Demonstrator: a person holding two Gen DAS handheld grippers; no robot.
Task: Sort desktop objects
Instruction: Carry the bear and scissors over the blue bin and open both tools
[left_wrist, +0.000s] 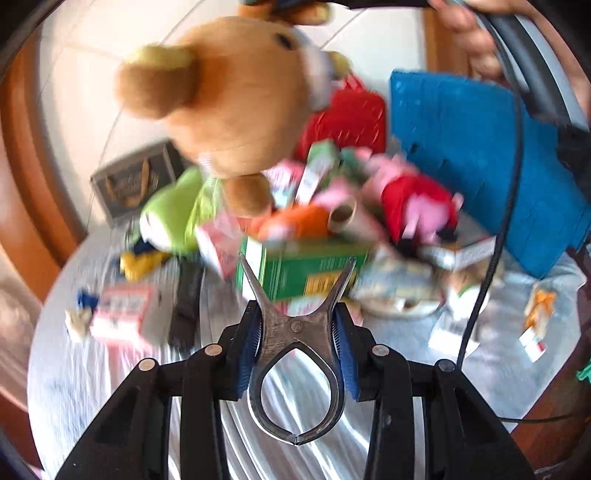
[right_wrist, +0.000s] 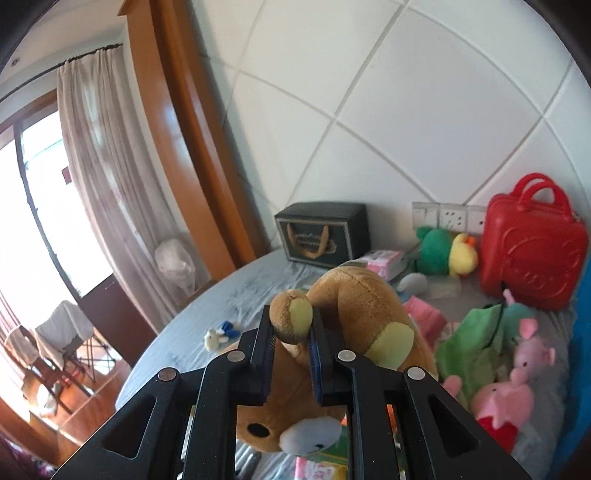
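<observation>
Left wrist view: the left gripper (left_wrist: 297, 328) clamps one pair of metal scissors (left_wrist: 295, 354) at lower centre; one brown bear (left_wrist: 229, 92) hangs upper left, above the pile.

Right wrist view: the right gripper (right_wrist: 291, 345) pinches the bear's ear (right_wrist: 291, 314), centre frame. Carrying step, I judge; next each needs a drop spot. Two pink pigs (right_wrist: 517, 384) lie lower right.

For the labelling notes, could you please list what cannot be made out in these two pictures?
- Left wrist view: print on the green box is lost to motion blur.
- Left wrist view: the brown bear is cut off at the top edge.
- Right wrist view: the bear's lower face is hidden behind the right gripper.
- Right wrist view: the metal scissors, held in the left gripper, do not appear.
</observation>
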